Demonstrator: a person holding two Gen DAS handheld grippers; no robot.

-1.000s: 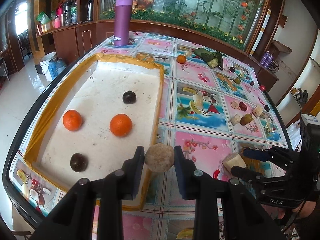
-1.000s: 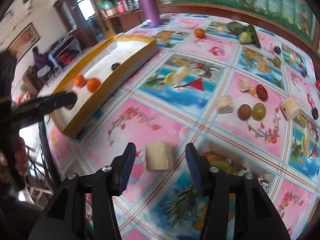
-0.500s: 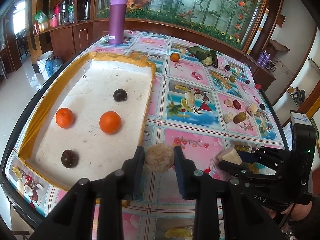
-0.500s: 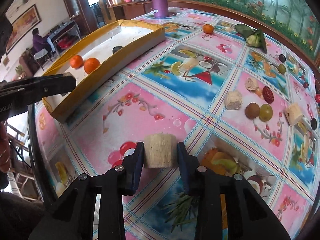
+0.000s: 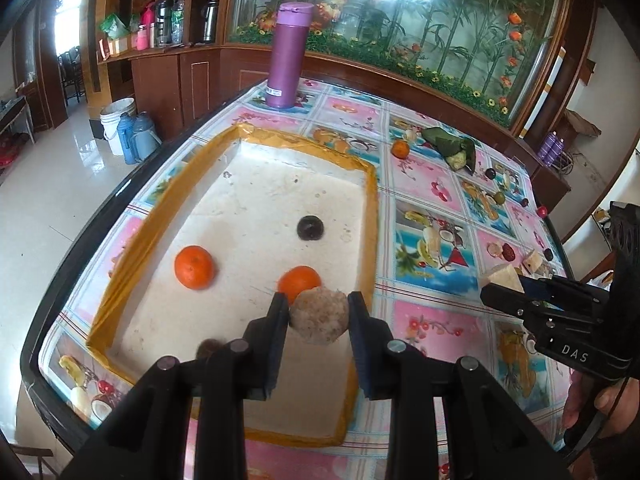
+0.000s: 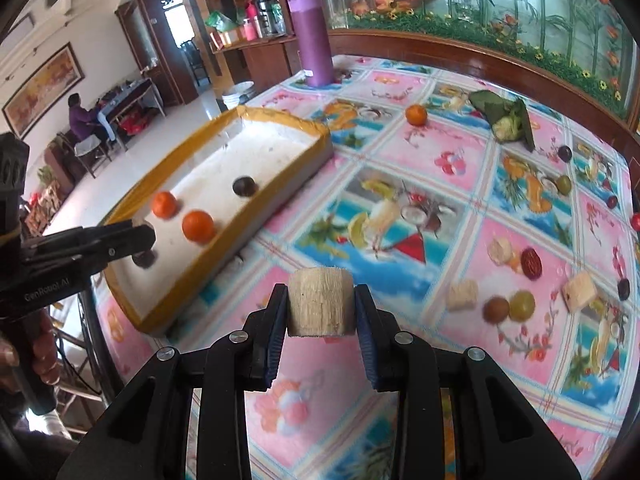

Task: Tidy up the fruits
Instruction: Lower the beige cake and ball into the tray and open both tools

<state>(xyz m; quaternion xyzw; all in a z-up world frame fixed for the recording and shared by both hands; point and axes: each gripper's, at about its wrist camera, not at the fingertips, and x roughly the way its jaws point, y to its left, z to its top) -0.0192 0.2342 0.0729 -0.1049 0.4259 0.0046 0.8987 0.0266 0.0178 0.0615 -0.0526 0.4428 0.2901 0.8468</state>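
Observation:
My left gripper (image 5: 319, 316) is shut on a round brown fruit (image 5: 319, 314) and holds it above the near right part of the white tray (image 5: 366, 168) with the yellow rim. The tray holds two oranges (image 5: 193, 267) (image 5: 299, 283) and a dark round fruit (image 5: 309, 227); another dark fruit (image 5: 209, 347) shows behind my left finger. My right gripper (image 6: 320, 312) is shut on a pale cut fruit chunk (image 6: 321, 306) and holds it above the tablecloth, right of the tray (image 6: 256, 216). It also shows in the left wrist view (image 5: 502, 280).
A purple flask (image 5: 289, 55) stands beyond the tray. Loose fruit lies on the flowered tablecloth to the right: an orange (image 6: 416, 114), a leaf-wrapped bundle (image 6: 505, 118), pale chunks (image 6: 463, 294) (image 6: 579, 291), a brown fruit (image 6: 496, 308), a green fruit (image 6: 523, 305) and small dark fruits (image 6: 565, 153).
My right gripper closed on the pale chunk and lifted it off the table toward the tray. My left gripper carried the brown fruit from the tray's right rim to over the tray.

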